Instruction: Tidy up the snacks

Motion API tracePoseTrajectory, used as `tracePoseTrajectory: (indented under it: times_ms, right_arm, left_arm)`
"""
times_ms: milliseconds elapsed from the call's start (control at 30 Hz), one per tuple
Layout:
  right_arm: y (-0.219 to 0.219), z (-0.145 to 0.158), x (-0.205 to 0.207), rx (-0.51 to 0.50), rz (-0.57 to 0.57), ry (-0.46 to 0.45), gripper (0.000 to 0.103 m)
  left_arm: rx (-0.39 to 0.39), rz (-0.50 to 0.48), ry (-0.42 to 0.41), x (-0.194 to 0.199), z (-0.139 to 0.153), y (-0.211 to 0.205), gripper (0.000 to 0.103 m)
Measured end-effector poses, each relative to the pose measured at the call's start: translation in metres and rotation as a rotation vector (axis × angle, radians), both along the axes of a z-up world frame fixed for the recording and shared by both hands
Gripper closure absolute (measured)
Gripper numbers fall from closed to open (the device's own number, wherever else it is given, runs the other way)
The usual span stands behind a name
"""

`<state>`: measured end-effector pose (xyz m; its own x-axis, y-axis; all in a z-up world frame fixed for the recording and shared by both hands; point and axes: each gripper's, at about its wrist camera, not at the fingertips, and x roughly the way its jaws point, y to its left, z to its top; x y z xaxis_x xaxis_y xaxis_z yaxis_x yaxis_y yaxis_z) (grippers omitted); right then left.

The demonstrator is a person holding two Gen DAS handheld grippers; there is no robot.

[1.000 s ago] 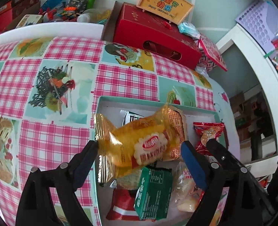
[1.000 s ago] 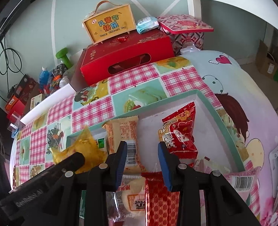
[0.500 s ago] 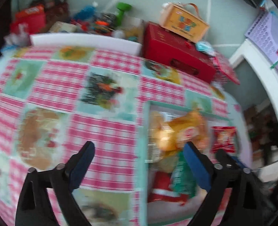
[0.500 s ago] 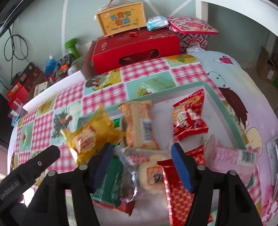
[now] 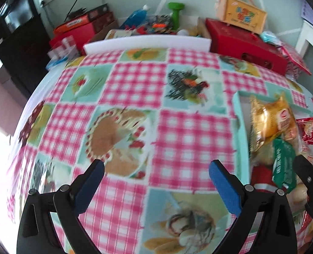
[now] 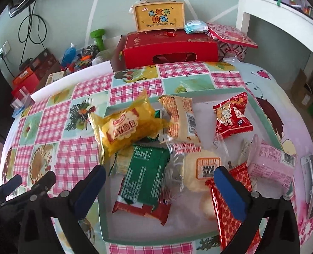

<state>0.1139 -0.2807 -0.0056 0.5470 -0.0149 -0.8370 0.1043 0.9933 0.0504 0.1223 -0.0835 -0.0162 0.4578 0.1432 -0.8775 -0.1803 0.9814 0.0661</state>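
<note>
Your right tongs (image 6: 156, 182) have just been opening and now gape empty over the shallow mint-green cardboard tray (image 6: 103, 222); the crinkly yellow plastic bread packet (image 6: 124, 127) lies ahead, left of their span. Your left tongs (image 5: 156, 175), also spread and empty, have swung off to bare checked tablecloth (image 5: 135, 84), so that packet (image 5: 270, 120) counts as delivered.

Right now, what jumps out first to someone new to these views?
The teal-rimmed tray heaped with snack packets, a yellow bread bag on top at its left end. Then the pink gingham tablecloth with food pictures under it. The left gripper is open over bare cloth, the right gripper open above the tray.
</note>
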Motion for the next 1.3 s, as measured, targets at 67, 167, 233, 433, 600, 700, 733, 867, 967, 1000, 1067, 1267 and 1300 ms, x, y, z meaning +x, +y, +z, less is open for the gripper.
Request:
tracePoseTrajectory:
  times_ms: [67, 167, 233, 433, 600, 700, 733, 867, 967, 1000, 1067, 1267, 1300]
  right_arm:
    - [0.003, -0.001, -0.008, -0.015, -0.002, -0.008, 0.000]
    - [0.005, -0.003, -0.020, -0.025, -0.010, -0.015, 0.000]
    - [0.006, -0.004, -0.028, -0.026, -0.013, -0.020, 0.000]
    - [0.008, -0.007, -0.050, -0.031, -0.024, -0.029, 0.000]
    - [0.011, -0.012, -0.065, -0.040, -0.017, -0.020, 0.000]
    - [0.011, -0.014, -0.073, -0.036, -0.012, -0.020, 0.000]
    - [0.011, -0.014, -0.075, -0.036, -0.012, -0.020, 0.000]
    - [0.009, -0.016, -0.084, -0.041, -0.013, -0.014, 0.000]
    - [0.007, -0.017, -0.090, -0.040, -0.016, -0.011, 0.000]
    - [0.006, -0.018, -0.091, -0.038, -0.016, -0.011, 0.000]
    - [0.005, -0.019, -0.094, -0.034, -0.017, -0.008, 0.000]
    - [0.003, -0.022, -0.099, -0.032, -0.017, 0.005, 0.000]
    - [0.003, -0.022, -0.099, -0.031, -0.016, 0.003, 0.000]
  left_arm:
    - [-0.006, 0.013, 0.006, -0.005, -0.001, 0.004, 0.004]
    - [-0.017, 0.008, 0.016, -0.013, -0.003, 0.007, 0.004]
    - [-0.012, 0.009, 0.025, -0.018, -0.004, 0.008, 0.004]
    - [-0.002, -0.025, 0.082, -0.036, -0.016, 0.010, 0.004]
    - [0.001, -0.050, 0.090, -0.051, -0.020, 0.008, 0.004]
    - [0.003, -0.065, 0.092, -0.060, -0.020, 0.004, 0.004]
    - [0.002, -0.067, 0.090, -0.064, -0.020, 0.003, 0.004]
    - [0.015, -0.073, 0.088, -0.075, -0.022, 0.002, 0.004]
    - [0.017, -0.069, 0.097, -0.081, -0.025, 0.003, 0.004]
    - [0.019, -0.067, 0.098, -0.083, -0.026, 0.004, 0.004]
    - [0.022, -0.062, 0.101, -0.086, -0.027, 0.005, 0.004]
    - [0.027, -0.056, 0.101, -0.091, -0.028, 0.006, 0.004]
    - [0.027, -0.056, 0.099, -0.091, -0.028, 0.006, 0.004]
